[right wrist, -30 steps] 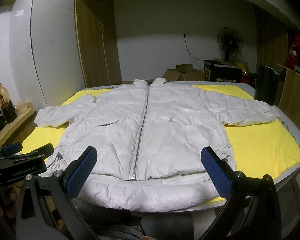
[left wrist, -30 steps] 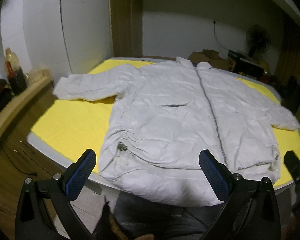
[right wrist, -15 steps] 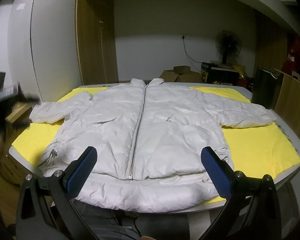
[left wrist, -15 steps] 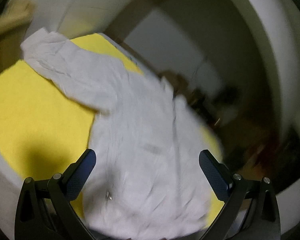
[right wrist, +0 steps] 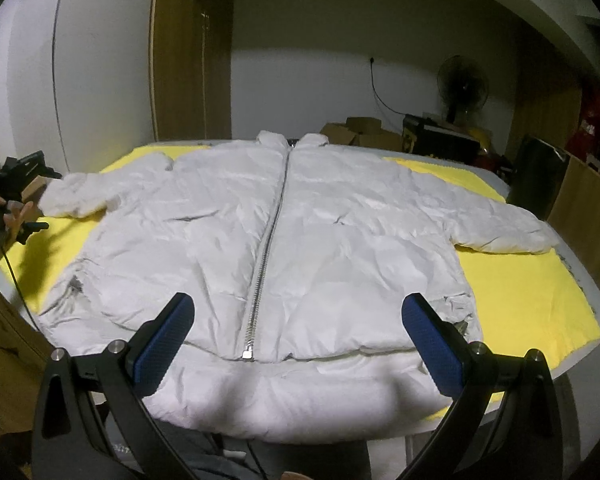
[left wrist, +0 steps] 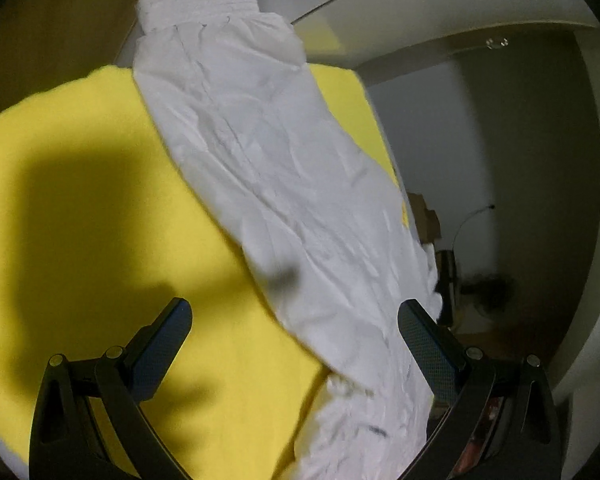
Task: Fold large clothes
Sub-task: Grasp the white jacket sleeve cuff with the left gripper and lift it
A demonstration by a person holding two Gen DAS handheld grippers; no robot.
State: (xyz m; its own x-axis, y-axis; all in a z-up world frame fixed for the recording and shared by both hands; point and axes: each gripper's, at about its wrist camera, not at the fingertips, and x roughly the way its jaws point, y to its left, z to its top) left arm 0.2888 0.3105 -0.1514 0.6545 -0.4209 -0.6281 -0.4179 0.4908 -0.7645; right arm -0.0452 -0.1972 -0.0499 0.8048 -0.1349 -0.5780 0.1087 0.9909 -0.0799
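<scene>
A white puffer jacket (right wrist: 320, 240) lies flat and zipped on a yellow cloth (right wrist: 520, 292), collar at the far side, sleeves spread out. My right gripper (right wrist: 296, 340) hangs open over the hem at the near table edge, holding nothing. In the left wrist view my left gripper (left wrist: 294, 344) is open above the jacket's left sleeve (left wrist: 260, 168), whose ribbed cuff (left wrist: 198, 6) points away. From the right wrist view the left gripper (right wrist: 12, 200) shows at the far left, held by a hand, beside the sleeve end (right wrist: 72, 200).
The table edge (right wrist: 592, 300) curves round on the right. Cardboard boxes (right wrist: 356, 130), a standing fan (right wrist: 462, 84) and dark items sit behind the table. A wooden wardrobe (right wrist: 188, 60) stands at the back left, a wooden panel (right wrist: 588, 208) at the right.
My left gripper has swung from the hem out to the left sleeve and tilted down over it. My right gripper stays at the hem, slightly closer.
</scene>
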